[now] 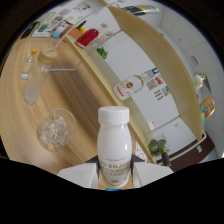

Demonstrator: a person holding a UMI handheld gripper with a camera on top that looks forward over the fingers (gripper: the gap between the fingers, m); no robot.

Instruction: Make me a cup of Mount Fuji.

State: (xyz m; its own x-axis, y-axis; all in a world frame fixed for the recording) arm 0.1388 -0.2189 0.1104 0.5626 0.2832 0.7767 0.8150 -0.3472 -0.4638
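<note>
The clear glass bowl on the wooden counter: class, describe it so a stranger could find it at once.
Start at the long wooden counter. A white bottle stands between the tongs; just beside it, on the counter, sits the glass bowl. Unlike the slim glassware farther along, it is wide, round and holds ice-like clear lumps.

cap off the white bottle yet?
No, the white bottle, held between the gripper fingers, has its white cap on.
</note>
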